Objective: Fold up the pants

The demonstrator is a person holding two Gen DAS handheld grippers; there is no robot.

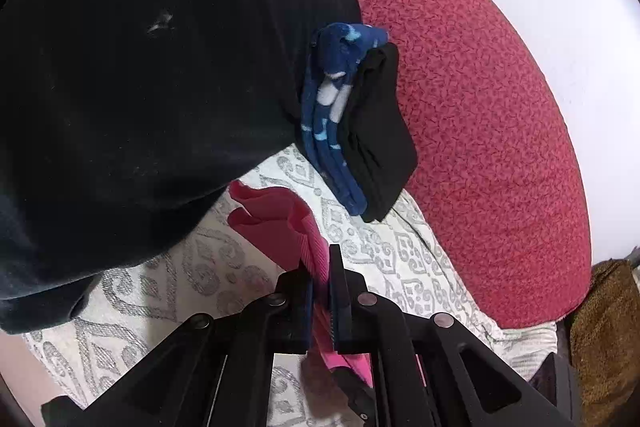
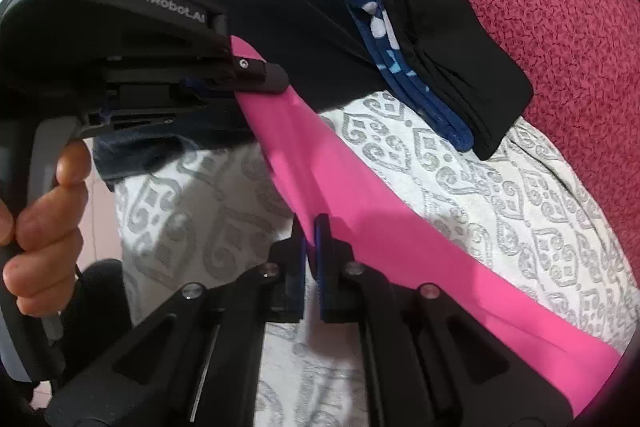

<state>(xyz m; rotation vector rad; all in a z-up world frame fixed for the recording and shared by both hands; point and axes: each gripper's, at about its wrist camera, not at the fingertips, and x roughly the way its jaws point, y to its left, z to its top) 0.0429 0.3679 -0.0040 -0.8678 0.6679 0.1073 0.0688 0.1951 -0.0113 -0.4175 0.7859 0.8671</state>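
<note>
Both tools, left (image 1: 320,267) and right (image 2: 310,227), seemingly pinch pink pants (image 2: 360,211).

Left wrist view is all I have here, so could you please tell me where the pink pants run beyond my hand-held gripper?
Observer: From the left hand-held gripper the pink pants stretch in a band to the right hand-held gripper, which is shut on them.
Operator: Thank you. Does the fabric end there?
Observer: No, it carries on past the right one and trails across the patterned white cover.
Operator: Is a hand visible anywhere?
Observer: Yes, the person's hand grips the left handle.
</note>
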